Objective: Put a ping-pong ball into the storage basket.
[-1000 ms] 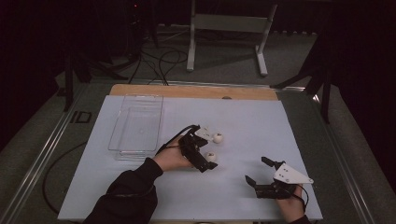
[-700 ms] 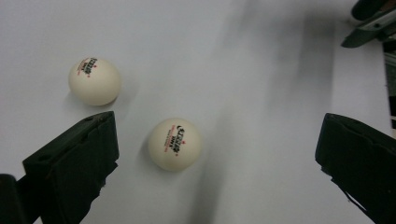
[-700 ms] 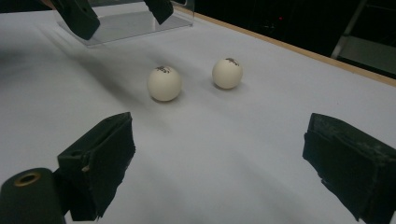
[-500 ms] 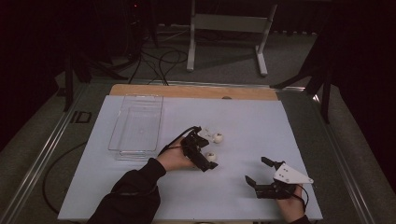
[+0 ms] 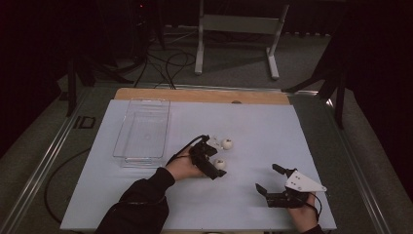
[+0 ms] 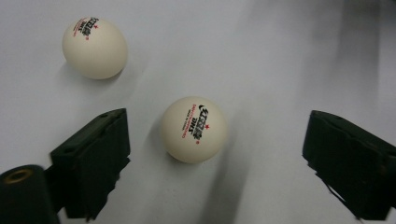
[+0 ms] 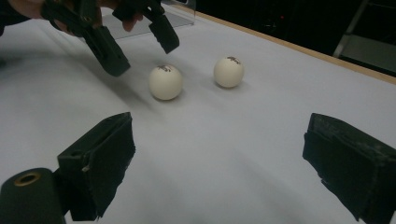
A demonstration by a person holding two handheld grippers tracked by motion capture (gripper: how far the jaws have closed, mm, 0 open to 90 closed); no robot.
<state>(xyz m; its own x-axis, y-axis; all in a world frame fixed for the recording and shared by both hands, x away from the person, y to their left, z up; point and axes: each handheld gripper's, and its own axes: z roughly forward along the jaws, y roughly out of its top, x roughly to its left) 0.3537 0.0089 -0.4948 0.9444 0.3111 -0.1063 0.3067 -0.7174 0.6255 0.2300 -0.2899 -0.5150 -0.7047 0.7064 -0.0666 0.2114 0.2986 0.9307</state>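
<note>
Two balls lay beside the tray (image 5: 141, 131); my left hand-held gripper (image 6: 215, 154), jaws apart, straddled the nearer ball (image 6: 194, 129). I judged an off-centre squeeze could roll it across the counter (image 5: 253, 126).

The high view is dim overall: the room beyond the bench (image 5: 292, 126) falls into near black, and only the pale bench top reads clearly. Detail there is soft and grainy. The left gripper view is brighter, lit evenly from above; the nearer ball (image 6: 194, 129) is sharp, printed text legible, with a soft shadow at lower left. The upper right corner is smeared and grey. In the right gripper view the foreground jaws are slightly blurred.
</note>
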